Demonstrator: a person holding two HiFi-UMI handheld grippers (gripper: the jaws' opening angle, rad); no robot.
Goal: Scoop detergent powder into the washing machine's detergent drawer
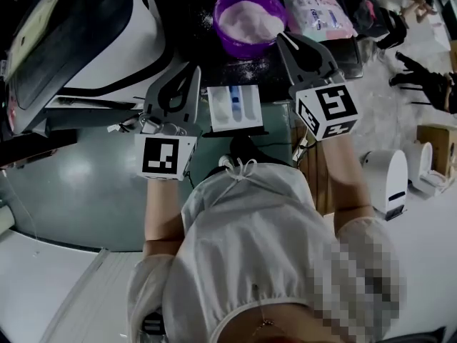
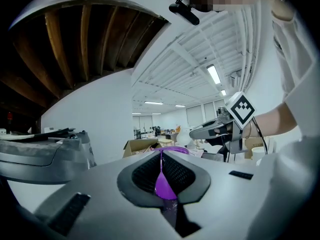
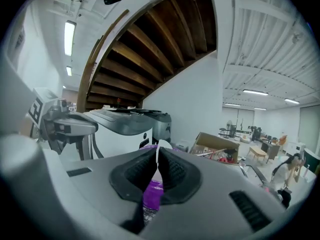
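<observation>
A purple bowl (image 1: pixel 250 20) holding white detergent powder stands on the dark top beyond the drawer. The white detergent drawer (image 1: pixel 234 108), with blue-lined compartments, is pulled out below it. To the left sits the white washing machine (image 1: pixel 93 34). My left gripper (image 1: pixel 194 73) hangs left of the drawer, shut and empty. My right gripper (image 1: pixel 282 38) hovers by the bowl's right rim, also shut with nothing in it. In the left gripper view the jaws (image 2: pixel 161 153) meet, with the bowl (image 2: pixel 165 184) showing behind them. The right gripper view shows its jaws (image 3: pixel 158 149) closed over the bowl (image 3: pixel 152 194). No scoop is visible.
A pink-and-white detergent bag (image 1: pixel 318 13) lies right of the bowl. Spilled powder dusts the dark top near the bowl. White rounded appliances (image 1: pixel 385 181) stand on the floor at right. A cardboard box (image 3: pixel 217 144) sits farther off. My own white-clad body fills the lower head view.
</observation>
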